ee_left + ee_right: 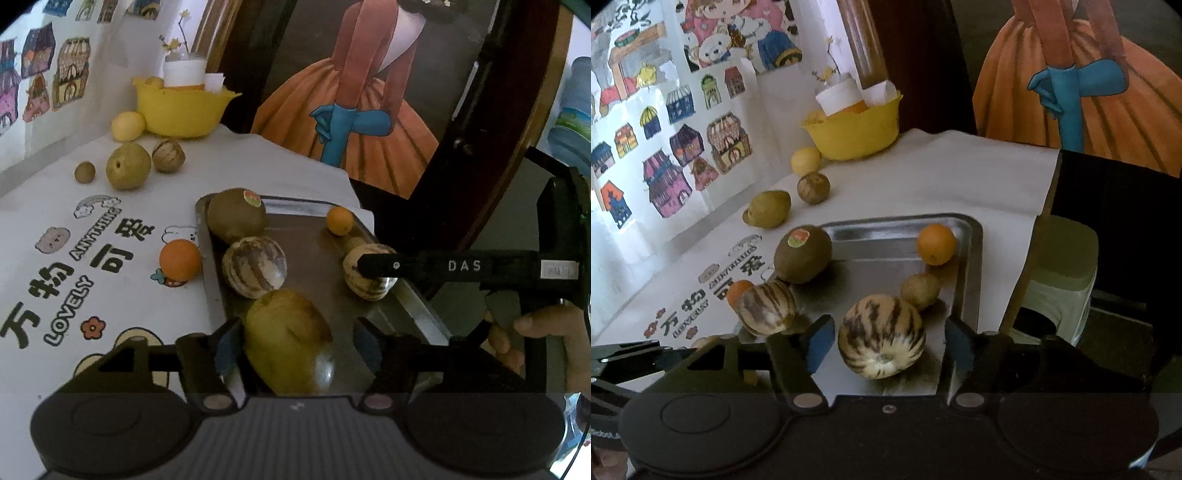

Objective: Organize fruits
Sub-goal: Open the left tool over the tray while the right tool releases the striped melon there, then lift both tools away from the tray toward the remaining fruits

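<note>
A yellow pear (288, 339) and a striped melon (881, 336) are seen lying on the metal tray (971, 258), each flanked without contact by the parted fingers of the left gripper (295, 347) and right gripper (886, 343), while further fruit is left on the tablecloth (960, 177).

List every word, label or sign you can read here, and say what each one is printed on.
"DAS": white letters on the right claw's black arm.
"LOVELY": on the white tablecloth.
"ANYTHING": on the same cloth, beside "LOVELY".
"万物可爱": large dark characters on the cloth.
Sticker on the brown fruit: colourful, too small to read.
White label at the rear of the right claw's arm: too blurred to read.
Water jug label: unreadable.
</note>
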Motion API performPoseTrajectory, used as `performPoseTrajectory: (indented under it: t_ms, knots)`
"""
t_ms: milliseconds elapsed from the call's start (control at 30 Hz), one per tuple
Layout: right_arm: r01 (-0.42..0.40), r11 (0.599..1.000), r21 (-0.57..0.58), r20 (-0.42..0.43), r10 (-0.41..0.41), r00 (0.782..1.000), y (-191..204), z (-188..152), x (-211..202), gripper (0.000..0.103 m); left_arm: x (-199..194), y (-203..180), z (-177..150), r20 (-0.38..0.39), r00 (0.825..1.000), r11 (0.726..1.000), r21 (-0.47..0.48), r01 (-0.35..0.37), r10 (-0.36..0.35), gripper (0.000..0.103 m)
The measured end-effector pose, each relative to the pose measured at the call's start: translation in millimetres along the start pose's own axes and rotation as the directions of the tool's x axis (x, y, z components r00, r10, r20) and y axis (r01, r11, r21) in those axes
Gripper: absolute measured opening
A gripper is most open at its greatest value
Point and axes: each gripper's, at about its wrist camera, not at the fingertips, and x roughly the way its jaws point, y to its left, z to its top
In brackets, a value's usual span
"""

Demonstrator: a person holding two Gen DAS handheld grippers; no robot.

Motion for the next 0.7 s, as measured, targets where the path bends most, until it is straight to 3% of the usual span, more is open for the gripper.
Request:
performPoseTrajectory:
  t_ms: [167, 333, 700]
  knots:
    - [0.003, 1.000, 0.019, 0.026, -0.004, 1.000, 2, -2, -18, 0.081, -21, -4, -1, 0.033, 0.999, 1.000, 0.007, 0.009, -0.009, 0.083]
    - [0.007, 1.000, 0.021, 0.069, -0.009, 0.998, 10, -10, -43, 0.102, -44, -5, -6, 0.064, 0.998, 1.000, 0.010, -0.012, 0.012, 0.095]
    - [0.029, 1.000, -0.001, 0.124, -0.028, 0.992, 44, -48, -84, 0.102, -89, 9, -23, 0.122, 0.989, 0.996, -0.037, -0.078, 0.082, 0.102]
